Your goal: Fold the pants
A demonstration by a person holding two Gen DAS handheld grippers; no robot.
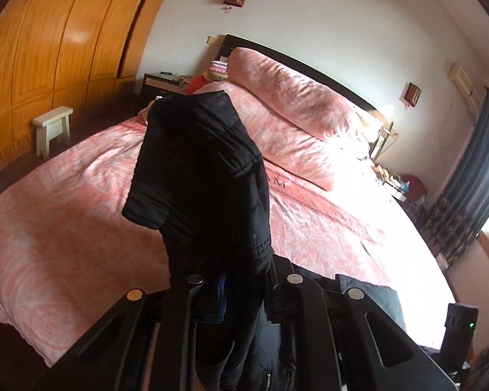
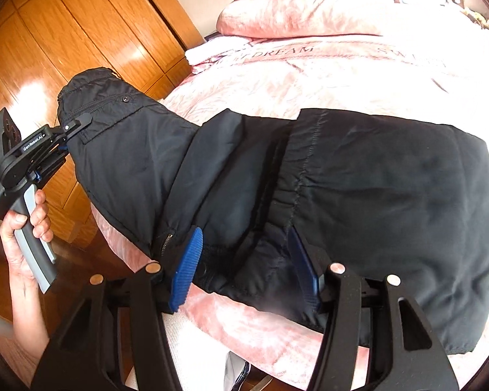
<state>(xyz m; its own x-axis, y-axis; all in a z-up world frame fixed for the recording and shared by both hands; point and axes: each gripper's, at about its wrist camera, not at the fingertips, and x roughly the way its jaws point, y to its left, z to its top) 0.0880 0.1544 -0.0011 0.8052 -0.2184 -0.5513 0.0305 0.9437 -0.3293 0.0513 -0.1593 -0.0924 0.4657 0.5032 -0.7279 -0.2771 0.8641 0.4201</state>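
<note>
While pants hide it, left tool seems clamped.

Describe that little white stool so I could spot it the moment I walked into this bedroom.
Start at the big bed with its pink patterned cover, then look across to the long wall of orange-brown wooden wardrobe doors. The little white stool stands on the dark floor between the two, close to the doors. It is the only pale, low piece there, far smaller than the dark bedside table by the headboard.

We read "GenRobot.AI" on the left tongs, and "DREAM" on the pink bed cover
</note>
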